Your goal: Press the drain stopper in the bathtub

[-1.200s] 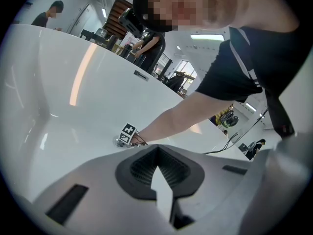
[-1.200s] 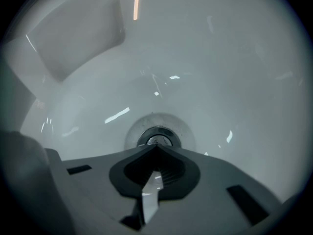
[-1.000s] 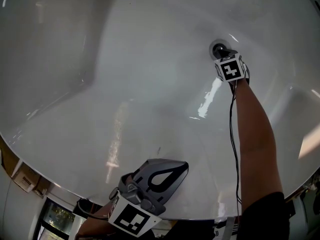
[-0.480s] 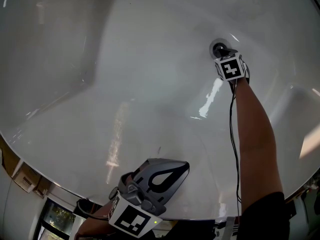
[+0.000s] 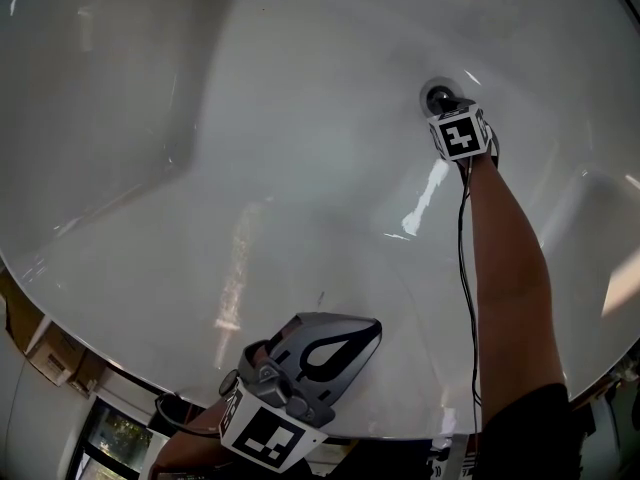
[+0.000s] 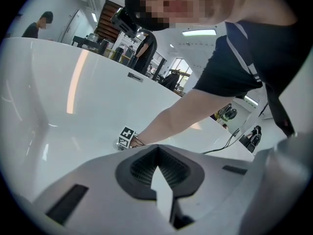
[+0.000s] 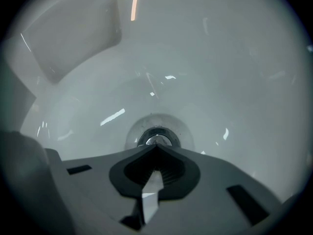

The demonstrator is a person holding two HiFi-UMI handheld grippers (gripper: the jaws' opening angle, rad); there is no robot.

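The right tongs (image 5: pixel 446 109) are closed tight with nothing held in them. The round drain stopper (image 7: pixel 155 139) sits right at their tip, down in the bottom of the white bathtub (image 5: pixel 250 148). The left tongs (image 5: pixel 372 330) are closed too and empty, far back from the stopper, near the tub's edge.

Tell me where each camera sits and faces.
Head view: above, steeply down into the bathtub; left gripper, right gripper and right forearm show.
Left gripper view: near rim, facing across the tub; own shut jaws, the person's torso.
Right gripper view: low inside, facing the drain stopper past own shut jaws.
Shared: head and right gripper views show the stopper.
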